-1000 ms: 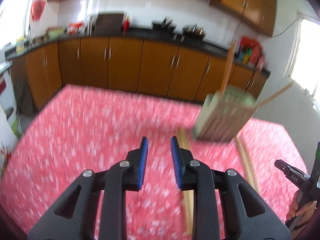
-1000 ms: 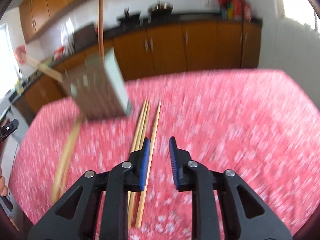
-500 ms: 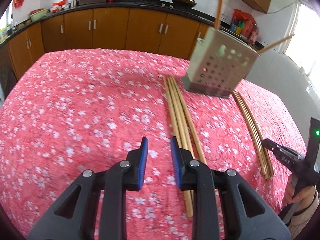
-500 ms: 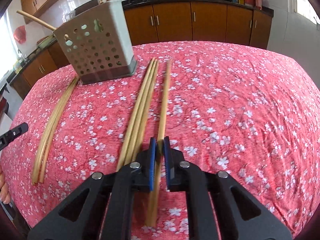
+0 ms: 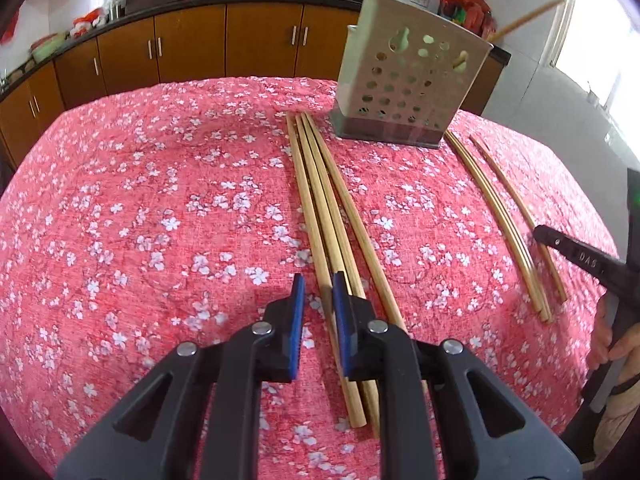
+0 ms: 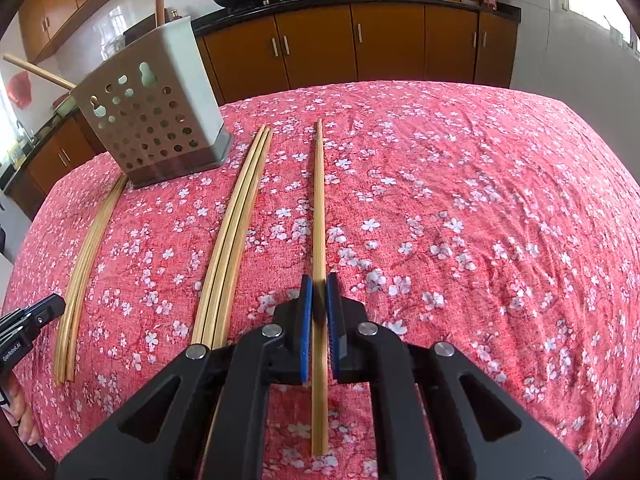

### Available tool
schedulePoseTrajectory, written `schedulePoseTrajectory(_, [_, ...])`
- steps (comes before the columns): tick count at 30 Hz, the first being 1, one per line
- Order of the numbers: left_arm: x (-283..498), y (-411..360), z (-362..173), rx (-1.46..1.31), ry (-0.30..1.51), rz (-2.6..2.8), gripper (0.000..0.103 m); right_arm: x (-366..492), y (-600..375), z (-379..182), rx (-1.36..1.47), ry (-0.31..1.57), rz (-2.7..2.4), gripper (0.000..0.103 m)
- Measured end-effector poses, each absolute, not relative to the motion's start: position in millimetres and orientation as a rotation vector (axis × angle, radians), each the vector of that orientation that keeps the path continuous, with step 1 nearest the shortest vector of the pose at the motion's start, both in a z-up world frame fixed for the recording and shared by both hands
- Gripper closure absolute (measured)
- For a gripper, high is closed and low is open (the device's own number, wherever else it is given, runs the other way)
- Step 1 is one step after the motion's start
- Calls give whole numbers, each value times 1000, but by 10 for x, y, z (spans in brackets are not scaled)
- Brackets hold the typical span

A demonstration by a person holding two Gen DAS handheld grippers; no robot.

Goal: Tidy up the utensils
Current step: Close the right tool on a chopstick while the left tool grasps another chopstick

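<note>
Your right gripper has closed in since half a second ago: pads now pinch the lone chopstick near its near end, and it has shifted clear of the three-stick bundle beside it. The stick looks to still lie on the cloth, so I'd call the grasp made and the lift pending.

Your left gripper has dropped low and forward: jaws narrow, a small gap, nothing gripped. Its right pad sits over the left-hand bundle, with the leftmost stick showing in the gap.

The perforated holder stands upright on the red floral tablecloth at the far end of the sticks, with two sticks already poking out the top. One more bundle lies on its other side.

Next call: lift, tip the stick vertical, drop it in the holder. Pinching so close to one end means it may swing.
</note>
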State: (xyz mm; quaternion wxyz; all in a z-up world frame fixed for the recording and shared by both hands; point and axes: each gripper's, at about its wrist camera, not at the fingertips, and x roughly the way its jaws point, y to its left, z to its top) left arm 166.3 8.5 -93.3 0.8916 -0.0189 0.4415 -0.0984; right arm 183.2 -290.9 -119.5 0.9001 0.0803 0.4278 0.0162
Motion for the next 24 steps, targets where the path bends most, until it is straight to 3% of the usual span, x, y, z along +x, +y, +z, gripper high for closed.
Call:
schedulePoseTrajectory(8, [1652,-32,-976,30,918,-165,88,1703,-2883,-1138,147,888,42,95])
schedulePoseTrajectory(10, [1651,-10,-978,22,915,-152,94,1677,-2872,-1131,140,888,44,95])
schedulePoseTrajectory(24, [2016,602,-949,-82,891,-58,94,1795,-2996,-1134,165,865,-23,95])
